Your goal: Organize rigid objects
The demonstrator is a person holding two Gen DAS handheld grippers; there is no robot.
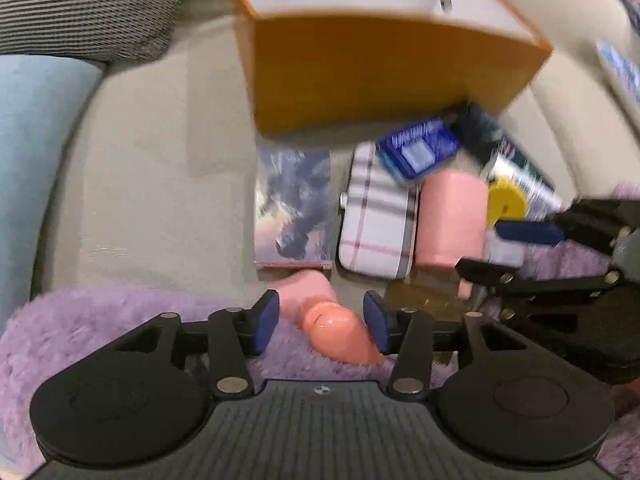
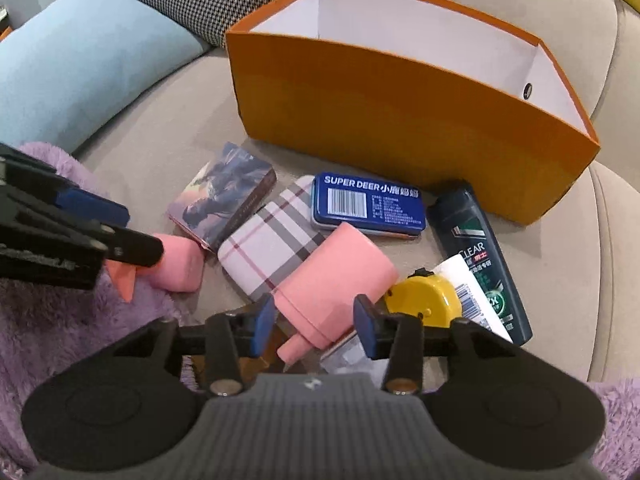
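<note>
Several rigid items lie in a loose heap on the beige sofa seat [image 2: 160,128], all in front of the orange box [image 2: 400,120], my one landmark. Box stands upright, open-topped, white inside, nothing visible in it from the right view. Stiff card by the look; I judge it light and liable to slide if knocked.

Dark shampoo bottle [image 2: 480,252] lies flat just before the box's right end. Probably the heaviest piece and slick; take it across the body.

Plaid case [image 2: 264,248] lies before the box's middle, with a pink case [image 2: 336,280] overlapping its near end. Smooth hard shells, I judge; grip across the short width.

Blue tin [image 2: 368,204] sits closest to the box front, resting partly on the plaid case. Picture-printed pack [image 2: 224,196] lies before the box's left part.

Yellow round item [image 2: 424,300] sits nearest me, beside the bottle; what it is I cannot tell.

Pink glossy toy [image 1: 336,328], farthest from the box at the edge of the purple fuzzy blanket [image 1: 100,320]: looks hard, rounded, slippery.

Left gripper [image 1: 322,320]: jaws spread wide either side of the toy, neither pad clearly touching. Right gripper [image 2: 314,324]: jaws wide, straddling the pink case's near end, holding nothing.
</note>
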